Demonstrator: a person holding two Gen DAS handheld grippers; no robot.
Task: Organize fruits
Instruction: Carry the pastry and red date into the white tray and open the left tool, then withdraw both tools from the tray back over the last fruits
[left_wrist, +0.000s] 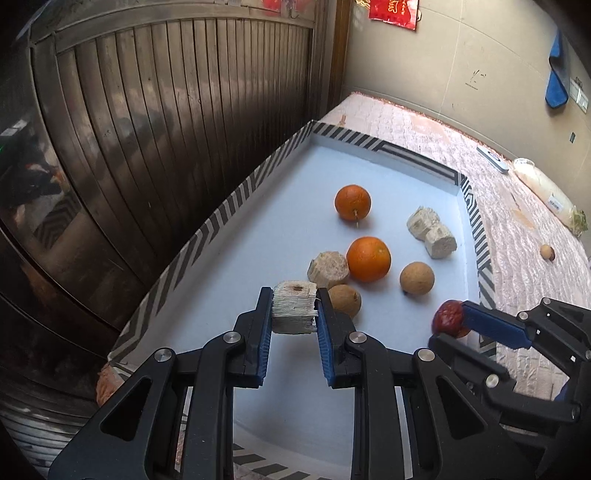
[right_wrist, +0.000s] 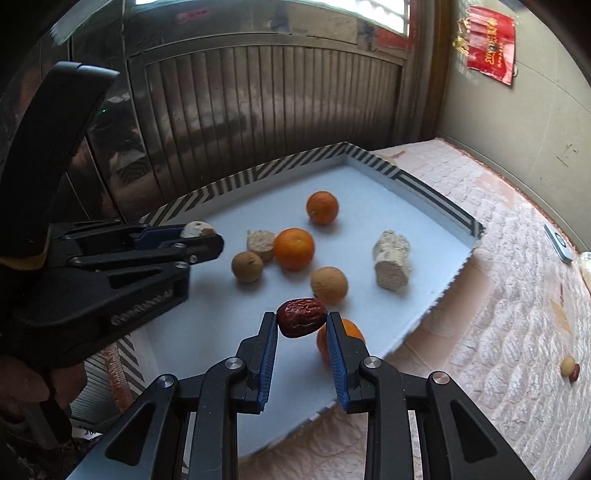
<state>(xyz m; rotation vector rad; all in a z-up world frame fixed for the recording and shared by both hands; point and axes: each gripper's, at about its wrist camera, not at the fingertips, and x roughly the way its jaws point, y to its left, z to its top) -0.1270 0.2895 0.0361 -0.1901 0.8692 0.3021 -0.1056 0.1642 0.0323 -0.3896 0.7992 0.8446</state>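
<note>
— How are the two tools built?

— The left gripper (left_wrist: 294, 314) and right gripper (right_wrist: 302, 325) are formed of black plastic links pinned with round silver rivets; ribbed blue pads (left_wrist: 264, 343) are fitted inside the fingers.

— Any markings?

— Raised lettering, too blurred to be read, is moulded on one black body.

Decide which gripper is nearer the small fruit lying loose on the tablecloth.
Right. The right gripper hovers at the tray's cloth-side edge; the left gripper is farther across from the small fruit.

A wrinkled, glossy skin is seen on the date (right_wrist: 301, 317); the tray (left_wrist: 258, 258) looks matt, the tablecloth (right_wrist: 498, 332) quilted.
</note>
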